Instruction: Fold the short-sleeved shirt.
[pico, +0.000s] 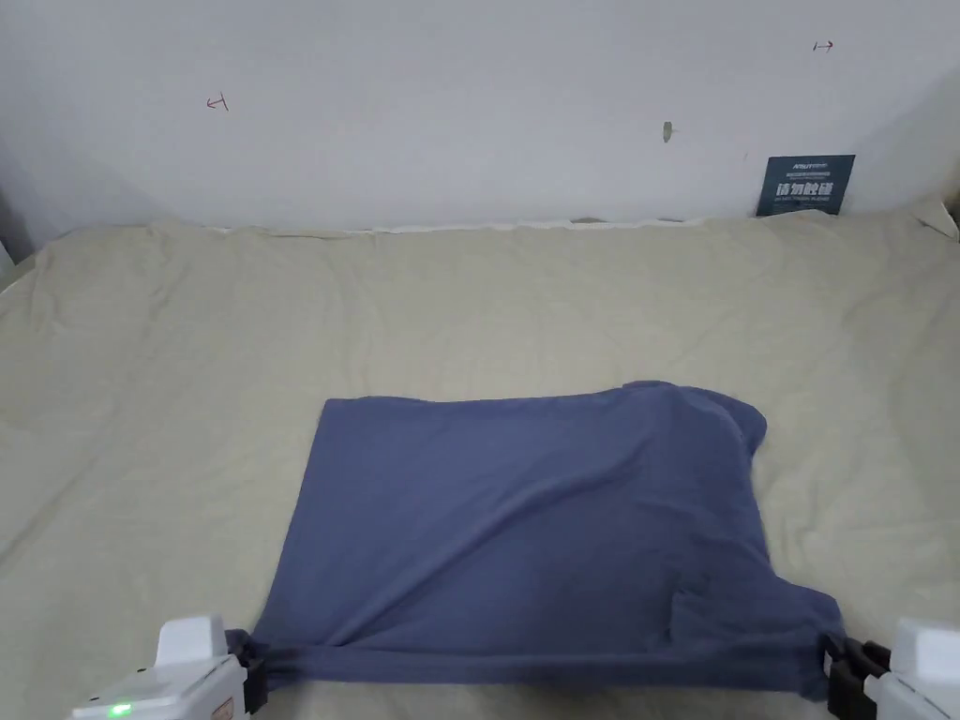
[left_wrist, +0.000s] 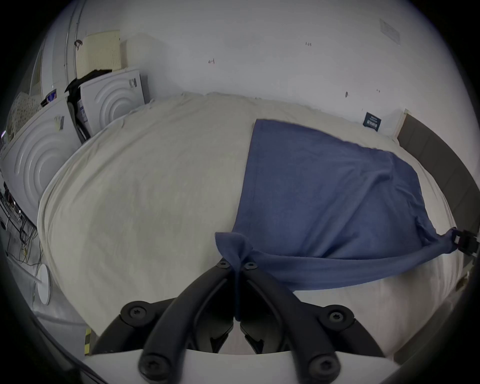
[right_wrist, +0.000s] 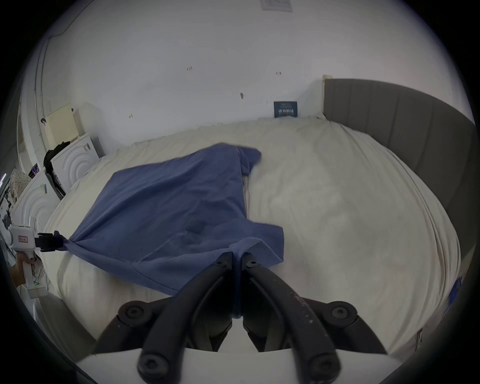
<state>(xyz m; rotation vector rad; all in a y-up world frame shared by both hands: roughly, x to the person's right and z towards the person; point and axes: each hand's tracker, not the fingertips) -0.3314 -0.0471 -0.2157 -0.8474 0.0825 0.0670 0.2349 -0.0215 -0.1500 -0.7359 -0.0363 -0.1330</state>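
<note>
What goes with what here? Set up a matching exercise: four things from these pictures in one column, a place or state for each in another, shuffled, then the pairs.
Things:
1. blue short-sleeved shirt
2. left gripper
3. right gripper
4. dark blue sign

Places or states:
A. against the white wall, at the bed's far edge
B. shut on the shirt's near left corner
C. spread on the beige bed sheet, near edge pulled taut
D. shut on the shirt's near right corner

Pairs: 1-C, 2-B, 3-D, 4-A

left hand-held gripper (left_wrist: 237, 262): jaws clamped on cloth | right hand-held gripper (right_wrist: 237, 257): jaws clamped on cloth
</note>
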